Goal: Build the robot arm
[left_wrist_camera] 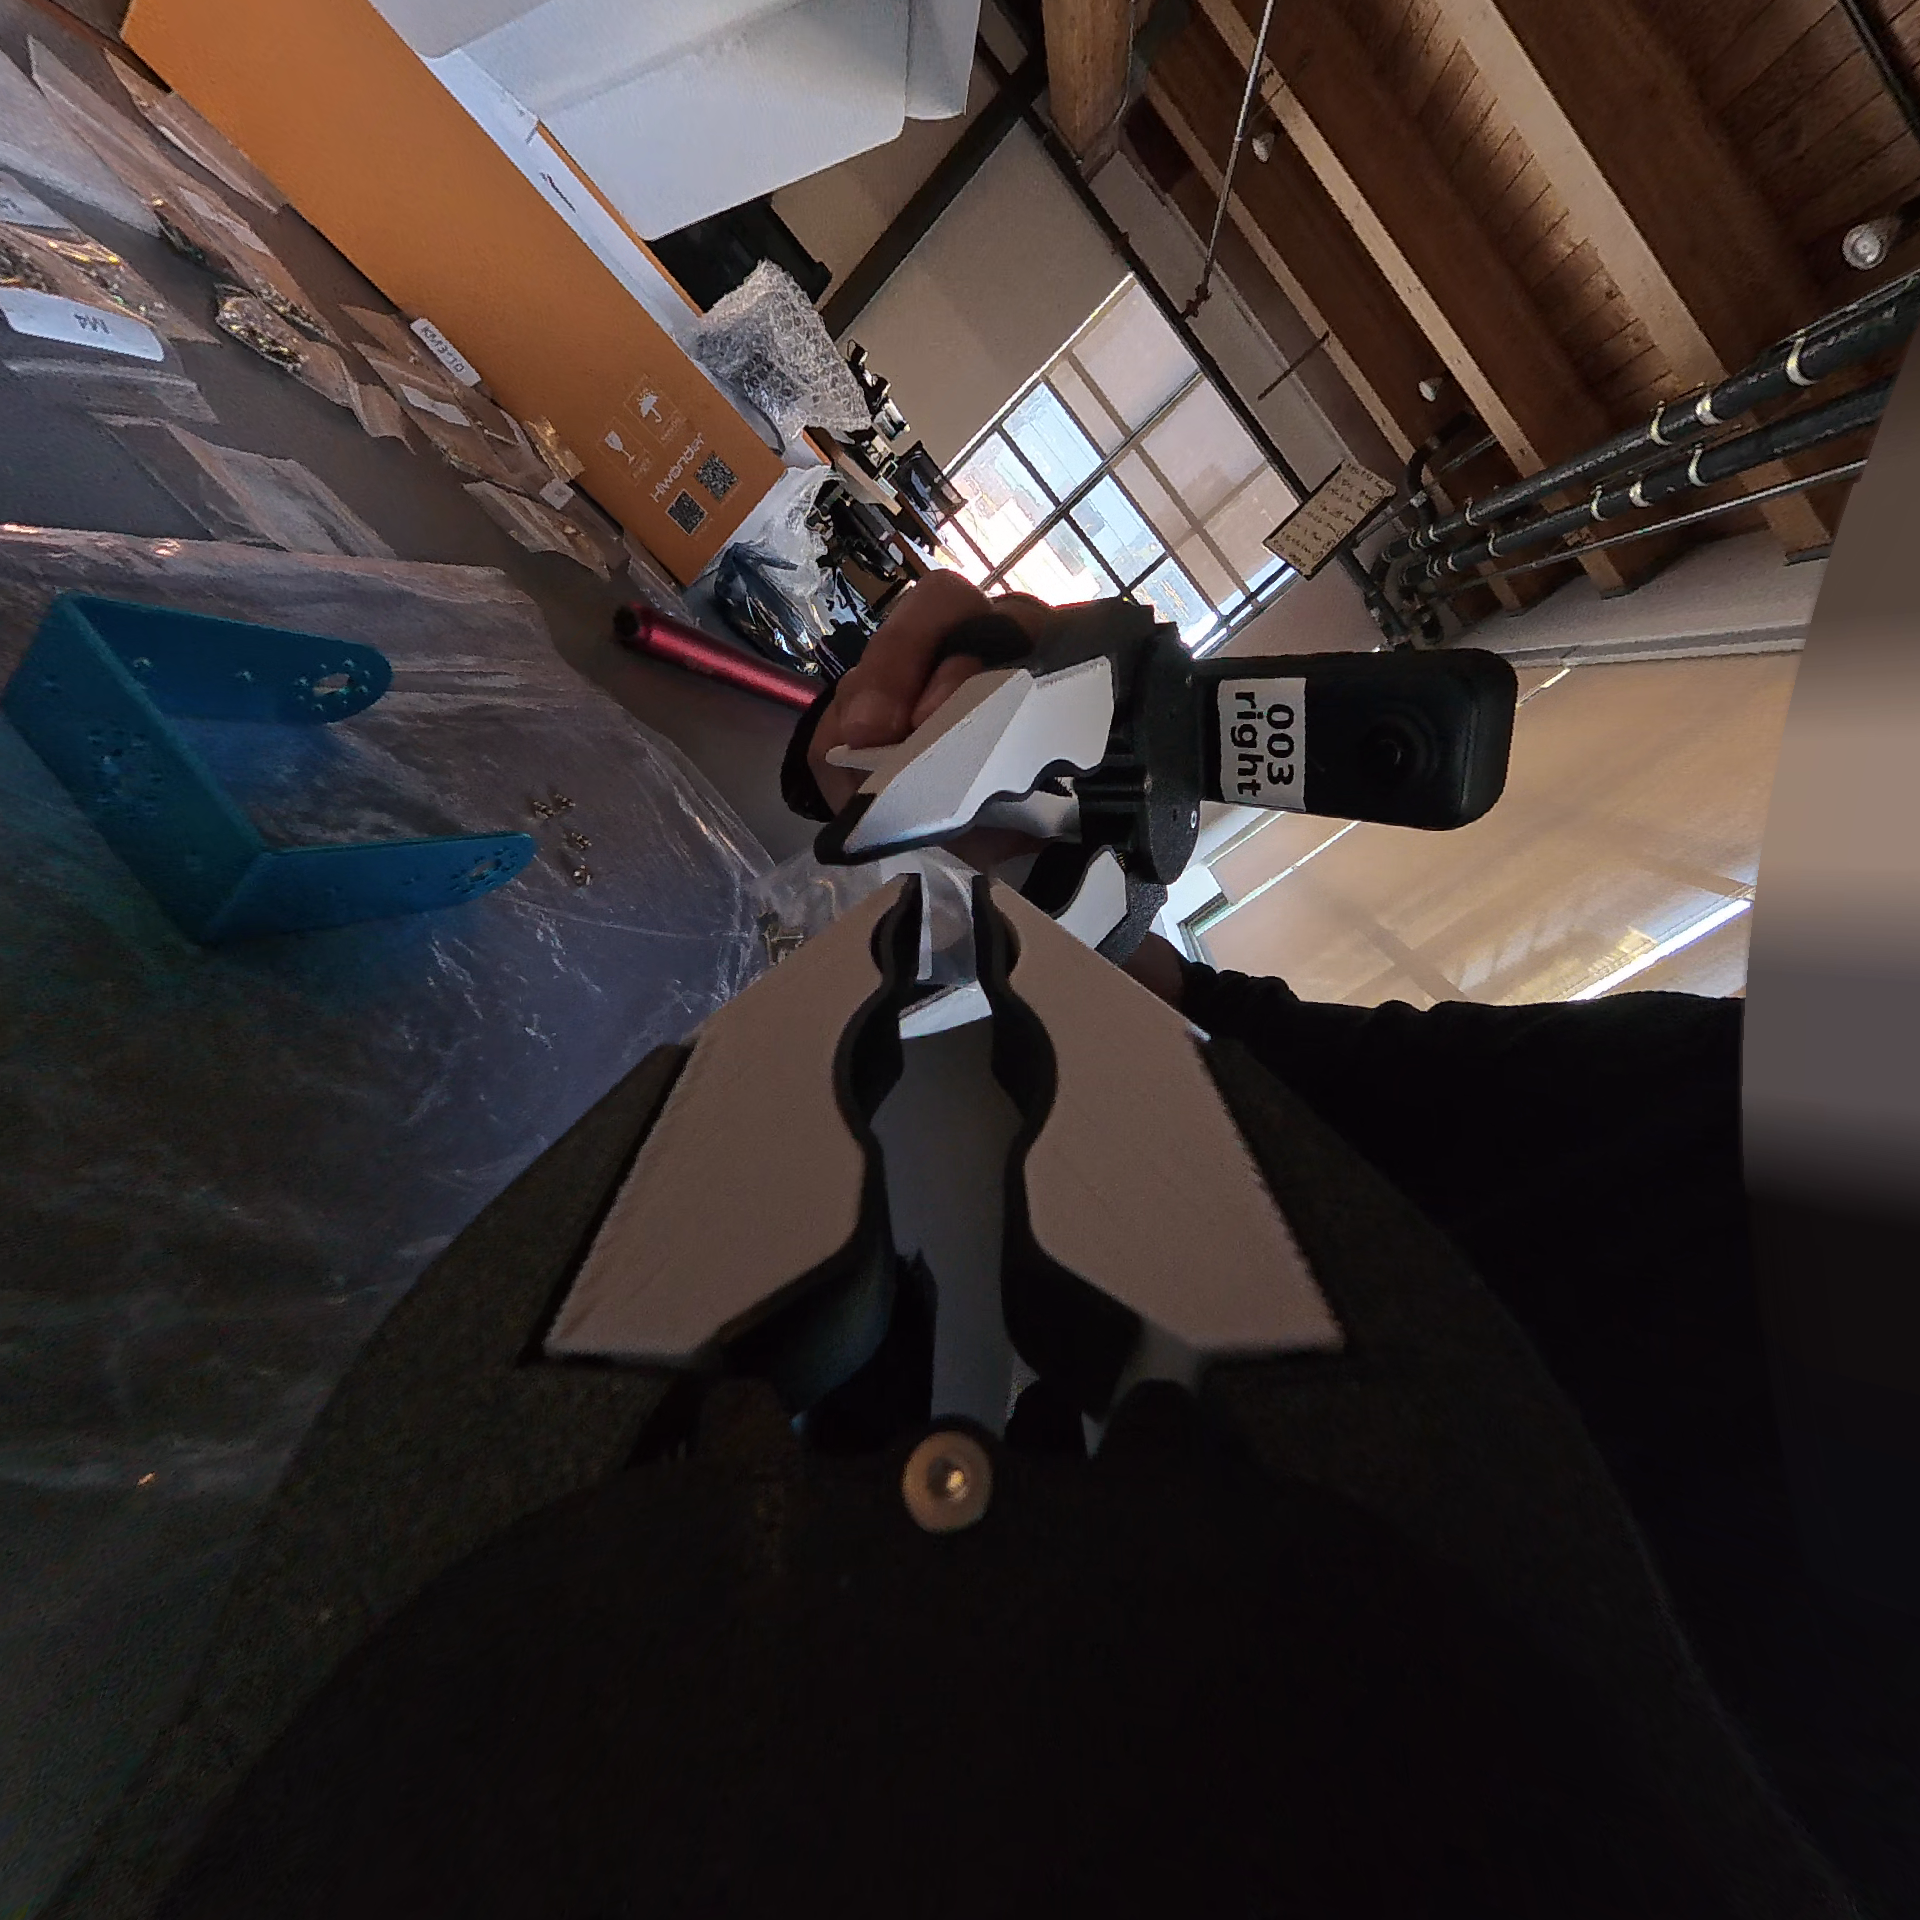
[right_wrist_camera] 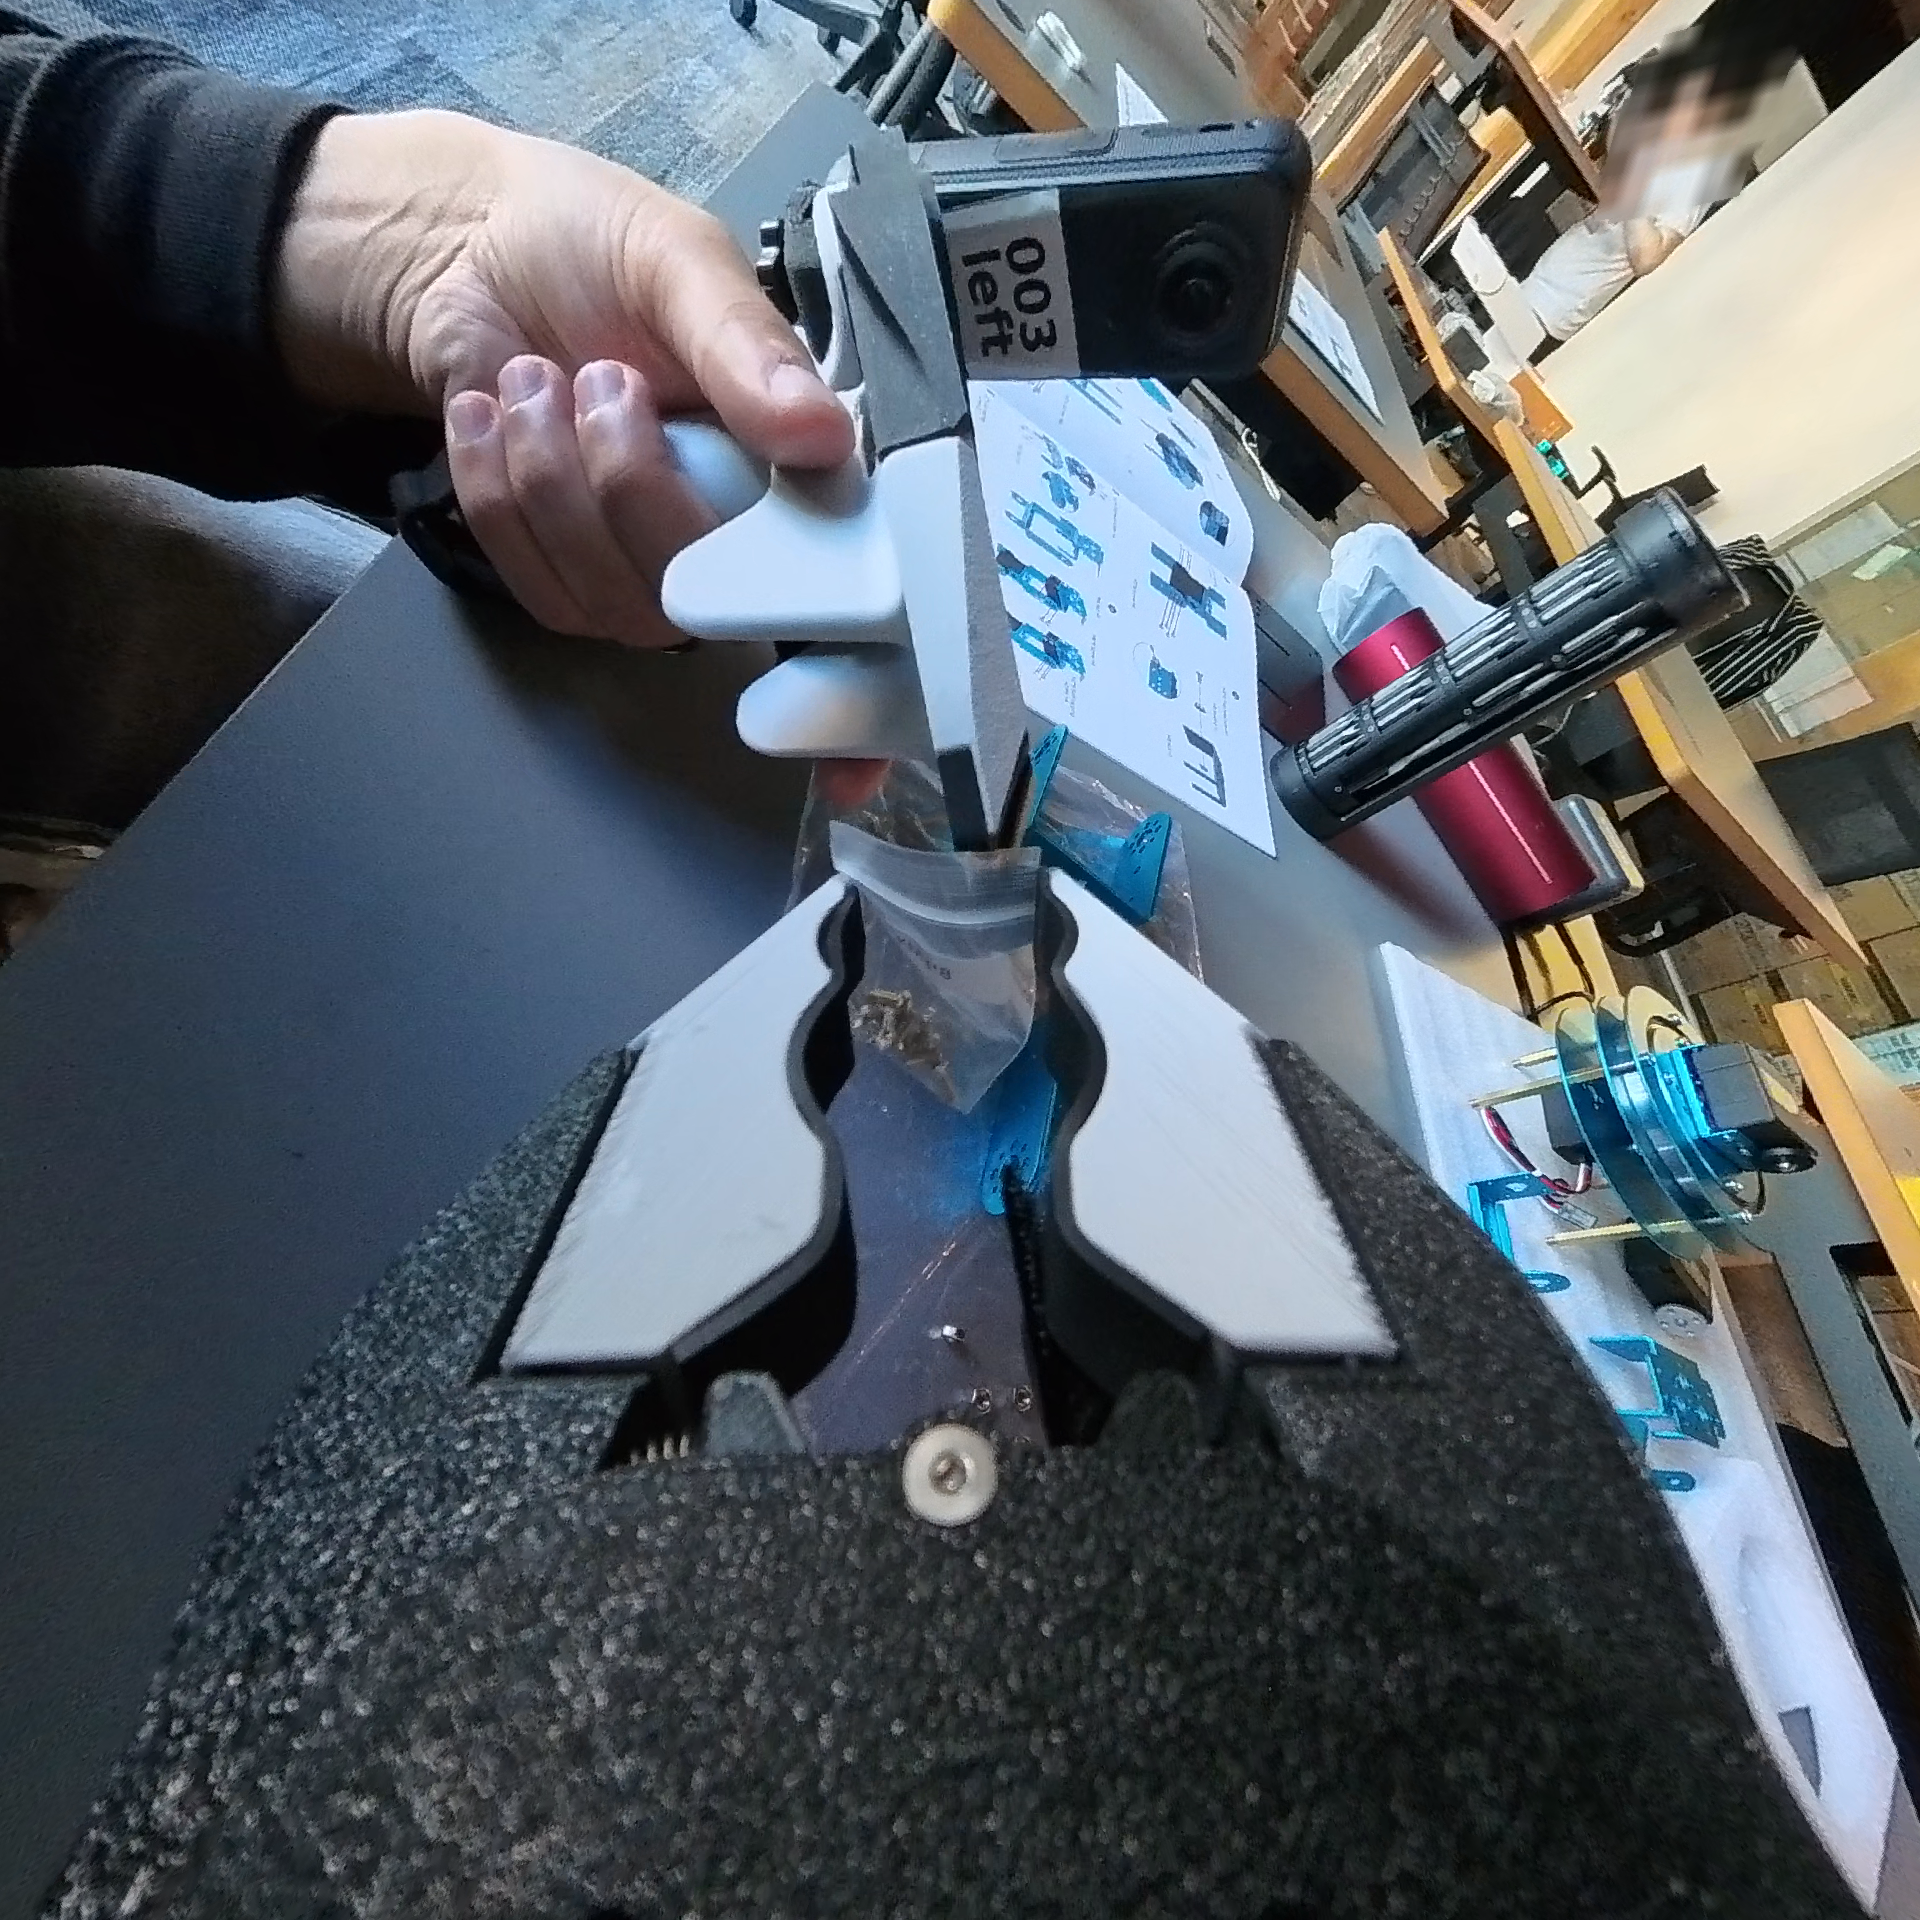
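Note:
A small clear zip bag of screws [right_wrist_camera: 935, 977] hangs between both grippers above the table. My left gripper [left_wrist_camera: 945, 914] is shut on the bag's top strip [left_wrist_camera: 940, 940]; in the right wrist view it comes down from above [right_wrist_camera: 982, 821], held by a bare hand. My right gripper [right_wrist_camera: 945, 894] has its jaws narrow, with the bag's sides against both fingers; it also shows in the left wrist view [left_wrist_camera: 862, 831]. A blue U-shaped metal bracket [left_wrist_camera: 208, 748] lies on plastic film to the left. A few loose screws [left_wrist_camera: 566, 831] lie beside it.
An orange box [left_wrist_camera: 468, 239] and several parts bags [left_wrist_camera: 260, 322] line the table's far side. A printed instruction sheet [right_wrist_camera: 1132, 582], a red cylinder [right_wrist_camera: 1455, 758] and a black bit holder [right_wrist_camera: 1496, 665] lie ahead. A white foam tray [right_wrist_camera: 1455, 1081] with blue parts is at right.

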Action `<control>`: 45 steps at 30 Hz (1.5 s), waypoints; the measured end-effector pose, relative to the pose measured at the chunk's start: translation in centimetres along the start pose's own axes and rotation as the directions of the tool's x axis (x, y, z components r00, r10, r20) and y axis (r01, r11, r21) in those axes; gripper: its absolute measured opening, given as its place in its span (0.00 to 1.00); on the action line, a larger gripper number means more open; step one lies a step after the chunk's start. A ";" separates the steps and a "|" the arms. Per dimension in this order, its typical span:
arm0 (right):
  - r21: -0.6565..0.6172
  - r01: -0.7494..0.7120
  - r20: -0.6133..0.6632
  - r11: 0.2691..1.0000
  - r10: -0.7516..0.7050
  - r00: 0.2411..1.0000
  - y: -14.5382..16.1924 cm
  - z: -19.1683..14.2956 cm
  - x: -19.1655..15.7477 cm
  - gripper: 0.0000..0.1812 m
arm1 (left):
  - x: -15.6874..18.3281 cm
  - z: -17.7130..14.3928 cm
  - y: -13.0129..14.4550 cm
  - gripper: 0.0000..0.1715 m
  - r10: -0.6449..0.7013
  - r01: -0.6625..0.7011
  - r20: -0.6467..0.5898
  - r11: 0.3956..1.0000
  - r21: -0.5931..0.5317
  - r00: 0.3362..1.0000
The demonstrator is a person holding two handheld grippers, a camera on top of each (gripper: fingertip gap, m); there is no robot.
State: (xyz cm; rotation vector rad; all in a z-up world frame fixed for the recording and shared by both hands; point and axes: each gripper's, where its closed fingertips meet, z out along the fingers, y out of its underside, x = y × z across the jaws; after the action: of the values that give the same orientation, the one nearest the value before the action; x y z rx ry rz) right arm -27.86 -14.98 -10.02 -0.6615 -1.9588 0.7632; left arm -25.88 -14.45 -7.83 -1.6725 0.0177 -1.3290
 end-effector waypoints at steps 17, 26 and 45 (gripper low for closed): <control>-0.113 0.109 -0.062 0.988 -0.116 0.991 1.2 0.4 0.3 0.17 | -1.6 0.6 -0.4 0.00 -0.054 0.050 0.121 0.998 0.038 0.991; -0.156 0.114 -0.064 0.981 -0.125 0.990 2.0 0.8 0.2 0.17 | -0.8 -0.4 -0.3 0.06 0.038 -0.041 0.184 0.999 0.011 0.982; -0.130 0.116 -0.072 0.985 -0.126 0.989 1.3 0.6 0.2 0.16 | -1.1 0.6 0.5 0.07 0.015 -0.015 0.147 1.000 0.001 0.989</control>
State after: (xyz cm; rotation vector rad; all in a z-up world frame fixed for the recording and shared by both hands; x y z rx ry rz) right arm -28.28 -14.09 -11.05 -0.6310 -1.9654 0.5350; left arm -25.63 -13.75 -8.99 -1.7614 -0.0577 -1.1914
